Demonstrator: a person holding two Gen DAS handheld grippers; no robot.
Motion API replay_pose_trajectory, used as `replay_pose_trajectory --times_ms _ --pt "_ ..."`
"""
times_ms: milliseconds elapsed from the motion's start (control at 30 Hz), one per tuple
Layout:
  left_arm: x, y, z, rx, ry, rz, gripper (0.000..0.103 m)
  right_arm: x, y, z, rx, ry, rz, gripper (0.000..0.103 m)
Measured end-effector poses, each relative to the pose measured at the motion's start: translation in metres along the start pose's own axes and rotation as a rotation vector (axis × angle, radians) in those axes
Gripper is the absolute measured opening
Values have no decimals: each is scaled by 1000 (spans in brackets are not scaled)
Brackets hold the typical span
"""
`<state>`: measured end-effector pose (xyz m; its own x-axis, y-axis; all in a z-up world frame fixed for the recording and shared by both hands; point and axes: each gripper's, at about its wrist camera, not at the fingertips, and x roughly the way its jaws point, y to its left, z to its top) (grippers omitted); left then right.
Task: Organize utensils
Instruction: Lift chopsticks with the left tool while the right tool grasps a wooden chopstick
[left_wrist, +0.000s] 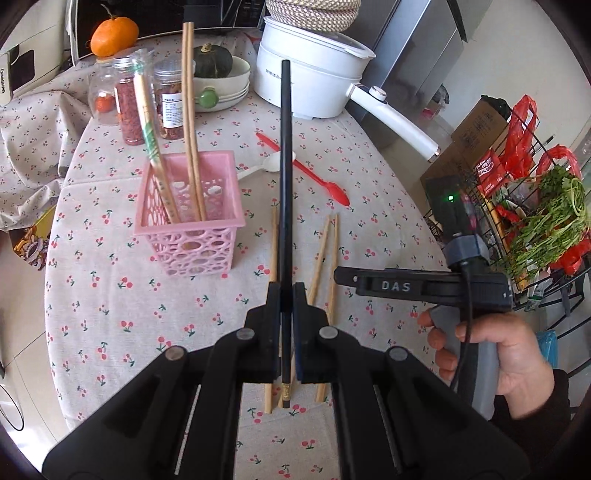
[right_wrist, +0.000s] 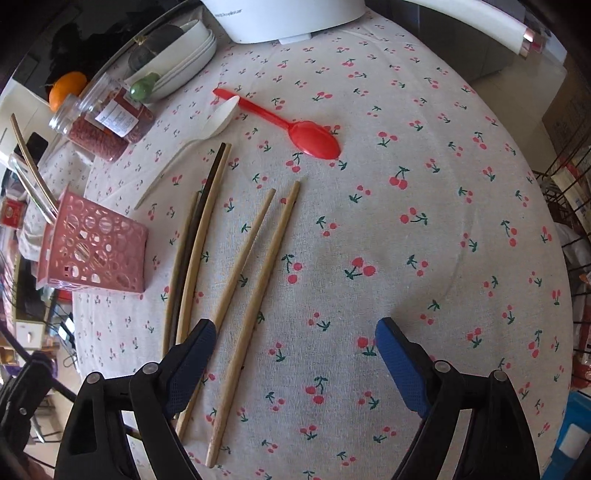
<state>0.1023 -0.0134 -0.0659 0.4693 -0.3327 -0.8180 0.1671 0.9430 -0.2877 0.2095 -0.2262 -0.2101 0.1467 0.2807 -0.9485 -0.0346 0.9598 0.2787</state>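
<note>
My left gripper (left_wrist: 286, 291) is shut on a black chopstick (left_wrist: 285, 155) and holds it above the table, pointing away from me. A pink perforated basket (left_wrist: 192, 229) stands to its left with several wooden chopsticks (left_wrist: 190, 122) upright in it; the basket also shows in the right wrist view (right_wrist: 92, 251). My right gripper (right_wrist: 295, 332) is open and empty, low over the cloth. Loose wooden chopsticks (right_wrist: 243, 280) lie under its left finger (right_wrist: 192, 363). A red spoon (right_wrist: 314, 138) and a white spoon (right_wrist: 218, 120) lie farther back.
A white electric pot (left_wrist: 314, 74) with a long handle, stacked bowls (left_wrist: 225, 83) holding a dark squash, and jars (left_wrist: 129, 103) stand at the back. A wire rack (left_wrist: 535, 206) with greens and red bags stands right of the table. The right gripper's body (left_wrist: 424, 288) shows in the left wrist view.
</note>
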Motion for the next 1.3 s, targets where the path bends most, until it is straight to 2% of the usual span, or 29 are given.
replay_pose_trajectory --times_ms 33,67,133,233,267,333,433,633,833,967,1067,1200,1300 --pt "-1 3 -1 -3 -4 0 7 0 6 0 -20 -32 -37 67" --pt "-4 6 -3 -4 -5 2 7 2 13 -1 -48 -44 -58 64" --pt "-7 12 -4 -10 -10 2 7 4 25 -2 -96 -64 -133 46" --pt "-13 19 -5 -20 -14 -3 7 7 35 -3 -138 -87 -209 29" --pt "-15 22 -7 -24 -16 -4 7 8 36 -3 -143 -93 -208 27" --pt "-18 24 -9 -28 -22 -7 7 8 36 -3 -149 -97 -196 14" --pt "-24 25 -10 -28 -41 -1 7 7 34 -3 -142 -105 -166 7" --pt "-40 26 -11 -21 -104 4 7 -8 14 -3 -49 -126 5 7" --pt "-68 24 -7 -10 -208 -10 7 -66 24 -19 -73 -296 88 7" --pt "-90 25 -2 -18 -310 -35 7 -102 40 -32 -130 -443 98 7" --pt "-108 28 3 -30 -418 -40 7 -125 48 -43 -160 -533 123 7" --pt "-123 39 9 -72 -566 -51 7 -150 59 -51 -200 -621 145 7" --pt "-119 46 16 -94 -630 -25 7 -154 68 -50 -215 -665 156 7"
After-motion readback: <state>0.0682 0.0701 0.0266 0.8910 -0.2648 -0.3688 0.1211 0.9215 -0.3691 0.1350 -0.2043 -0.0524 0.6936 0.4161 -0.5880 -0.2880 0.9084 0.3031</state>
